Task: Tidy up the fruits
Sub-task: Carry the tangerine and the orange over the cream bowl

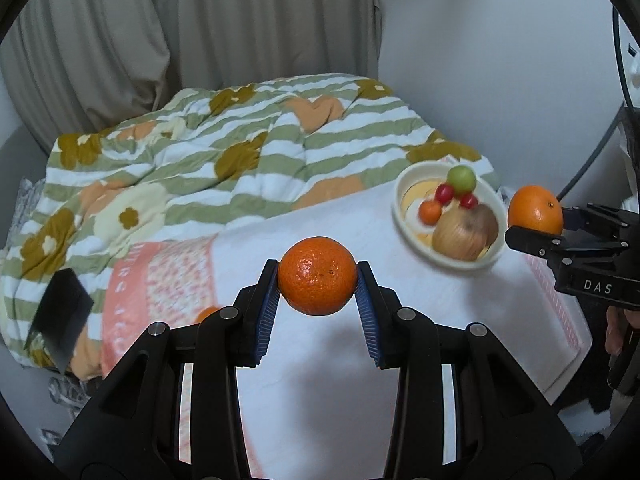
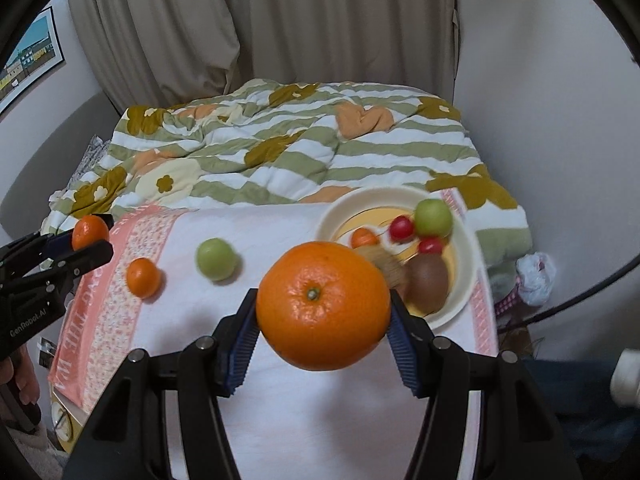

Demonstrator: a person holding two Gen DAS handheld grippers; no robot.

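bowl (image 2: pixel 460 312) blurred, kiwi (image 2: pixel 430 286) partly hidden

The bed (image 2: pixel 500 236) carries everything. A striped flowered quilt (image 2: pixel 304 152) covers its far part, beyond both claws. A white towel with pink borders (image 2: pixel 280 236) lies on the near part, under the claws. On the towel, seen from the right claw (image 2: pixel 322 320): a cream bowl (image 2: pixel 468 256) ahead to the right, a green fruit (image 2: pixel 216 259) and a small orange (image 2: pixel 143 278) ahead to the left, near each other.

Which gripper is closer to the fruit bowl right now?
Right. The right gripper, holding a large orange, is beside the bowl; the left gripper sits farther across the cloth.
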